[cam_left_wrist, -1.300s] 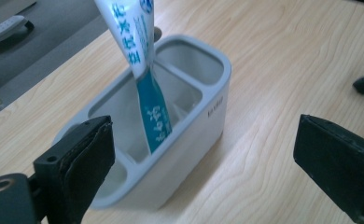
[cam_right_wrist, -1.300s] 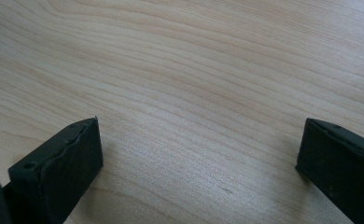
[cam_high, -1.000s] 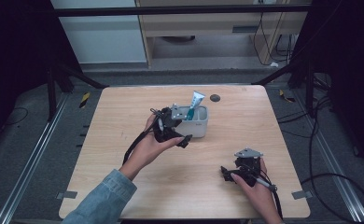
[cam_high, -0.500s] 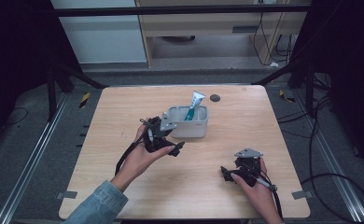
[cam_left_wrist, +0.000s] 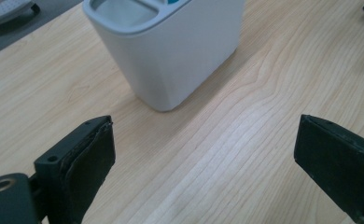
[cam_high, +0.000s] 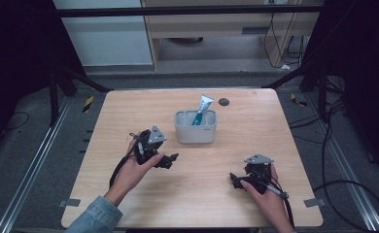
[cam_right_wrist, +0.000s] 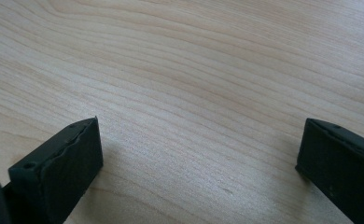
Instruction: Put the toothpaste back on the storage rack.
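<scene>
A light grey two-compartment holder [cam_high: 195, 126] stands upright near the middle of the wooden table [cam_high: 129, 111], with a white and teal tube [cam_high: 201, 108] leaning out of its right compartment. My left gripper [cam_high: 170, 159] rests low over the table to the front left of the holder, jaws wide apart and empty. The left gripper view has the holder [cam_left_wrist: 166, 46] just ahead between the pads, apart from them. Near the front right of the table, my right gripper [cam_high: 233, 179] is open too, with bare wood between its pads [cam_right_wrist: 63, 168].
A small dark round disc [cam_high: 223, 101] lies on the table behind the holder. Metal rails and cables run along the floor on both sides. A cabinet stands beyond the table's far edge.
My left gripper has drawn back from the holder toward the front left and lower to the table, empty. The tube stays in the holder. The right gripper has not moved.
</scene>
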Motion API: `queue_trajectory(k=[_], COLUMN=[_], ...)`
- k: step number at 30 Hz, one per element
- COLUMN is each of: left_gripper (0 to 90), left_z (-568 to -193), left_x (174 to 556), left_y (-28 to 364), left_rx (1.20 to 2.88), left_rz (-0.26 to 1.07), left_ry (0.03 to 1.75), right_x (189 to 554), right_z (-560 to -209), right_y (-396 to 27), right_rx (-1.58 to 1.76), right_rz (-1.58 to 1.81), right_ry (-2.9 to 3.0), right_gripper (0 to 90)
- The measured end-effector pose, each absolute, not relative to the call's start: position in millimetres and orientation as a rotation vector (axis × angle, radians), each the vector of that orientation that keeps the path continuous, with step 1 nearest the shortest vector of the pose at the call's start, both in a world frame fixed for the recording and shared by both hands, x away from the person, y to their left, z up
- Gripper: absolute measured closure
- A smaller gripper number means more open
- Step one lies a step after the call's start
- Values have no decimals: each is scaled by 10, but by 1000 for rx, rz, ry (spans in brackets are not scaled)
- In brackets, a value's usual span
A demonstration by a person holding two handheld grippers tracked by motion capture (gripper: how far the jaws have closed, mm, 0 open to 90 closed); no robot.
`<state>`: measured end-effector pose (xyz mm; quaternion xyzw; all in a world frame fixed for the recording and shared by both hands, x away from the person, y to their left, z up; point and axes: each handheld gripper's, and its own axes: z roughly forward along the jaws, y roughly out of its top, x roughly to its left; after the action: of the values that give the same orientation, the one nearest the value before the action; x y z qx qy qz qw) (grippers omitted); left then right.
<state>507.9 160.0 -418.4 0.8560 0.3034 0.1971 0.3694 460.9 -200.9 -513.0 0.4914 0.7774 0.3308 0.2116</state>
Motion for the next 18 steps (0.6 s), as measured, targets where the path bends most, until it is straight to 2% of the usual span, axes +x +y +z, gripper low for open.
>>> queue_trajectory(k=[18], left_gripper=[57], left_z=[-4587], left_x=[5194], left_y=[2050], left_rx=[2214], left_rz=[563], left_ry=[930], right_x=[4609], right_z=[-5129], right_y=[-2009], right_rx=[1365], right_rz=[919], right_ry=[2160], right_gripper=[4])
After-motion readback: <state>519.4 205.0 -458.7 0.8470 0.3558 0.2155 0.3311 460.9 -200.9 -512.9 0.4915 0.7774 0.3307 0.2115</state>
